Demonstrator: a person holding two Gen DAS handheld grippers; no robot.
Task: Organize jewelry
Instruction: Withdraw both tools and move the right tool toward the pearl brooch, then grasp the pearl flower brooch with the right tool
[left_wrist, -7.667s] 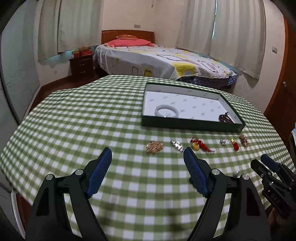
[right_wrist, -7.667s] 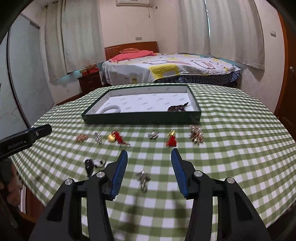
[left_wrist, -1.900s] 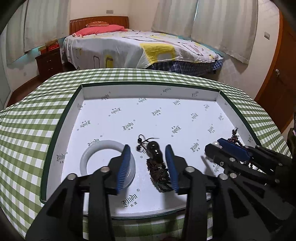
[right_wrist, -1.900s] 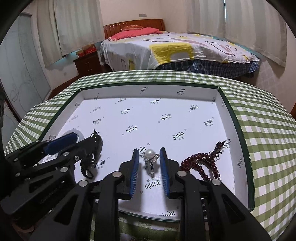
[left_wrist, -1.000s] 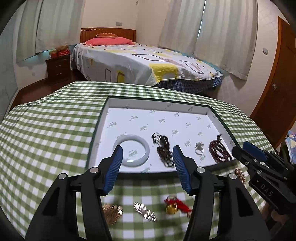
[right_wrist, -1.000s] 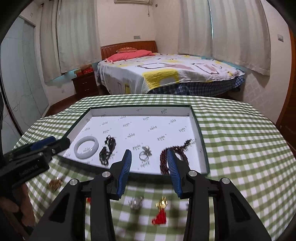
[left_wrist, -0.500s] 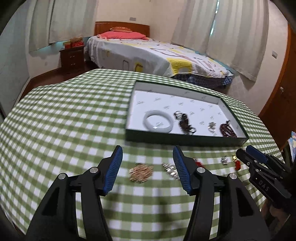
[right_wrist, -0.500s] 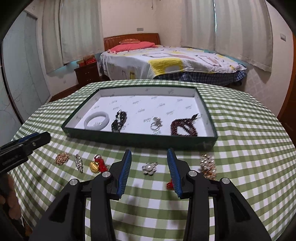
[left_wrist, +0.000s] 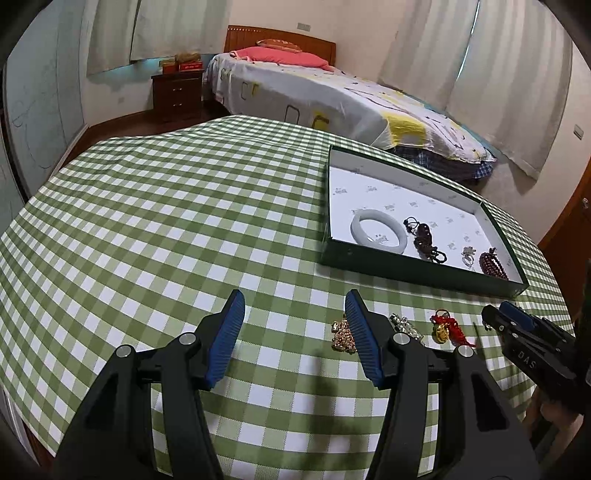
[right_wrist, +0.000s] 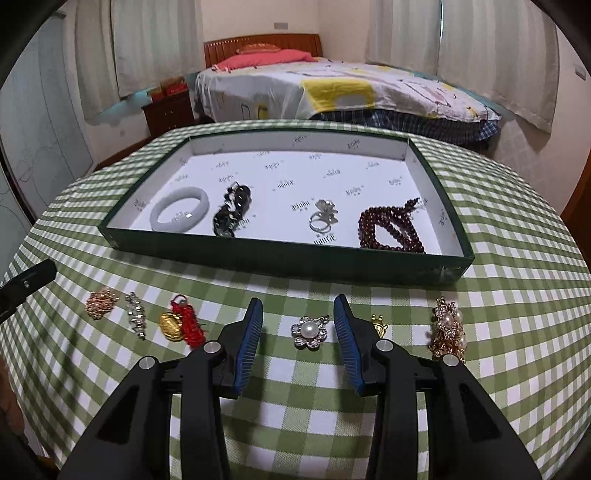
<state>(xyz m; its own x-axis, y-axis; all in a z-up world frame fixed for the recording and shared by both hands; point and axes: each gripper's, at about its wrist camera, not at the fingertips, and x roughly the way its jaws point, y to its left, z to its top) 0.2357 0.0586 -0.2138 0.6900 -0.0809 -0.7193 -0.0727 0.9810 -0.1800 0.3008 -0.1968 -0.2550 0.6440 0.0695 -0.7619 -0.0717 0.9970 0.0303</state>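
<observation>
Soft, even indoor light fills both views, with only faint shadows on the checked tablecloth (left_wrist: 184, 221) beneath the gripper fingers. Fisheye distortion bows the table's edges and blackens the picture corners. The small jewelry near the table's front edge is slightly blurred.

The tray (right_wrist: 280, 258) sits on the table (right_wrist: 517, 295). In the tray, along its near wall, lie 4 pieces from left to right: a bangle (right_wrist: 180, 214), a tangled cord charm (right_wrist: 232, 210), a ring (right_wrist: 323, 218) and a bead bracelet (right_wrist: 391, 229). In front of the tray, on the table, 6 pieces lie in a row from left to right: a small cluster (right_wrist: 100, 302), a chain piece (right_wrist: 135, 319), a tasselled charm (right_wrist: 181, 325), a flower brooch (right_wrist: 309, 331), a small charm (right_wrist: 379, 325) and a pearl brooch (right_wrist: 448, 332). Behind the tray stands a bed (right_wrist: 332, 88).
</observation>
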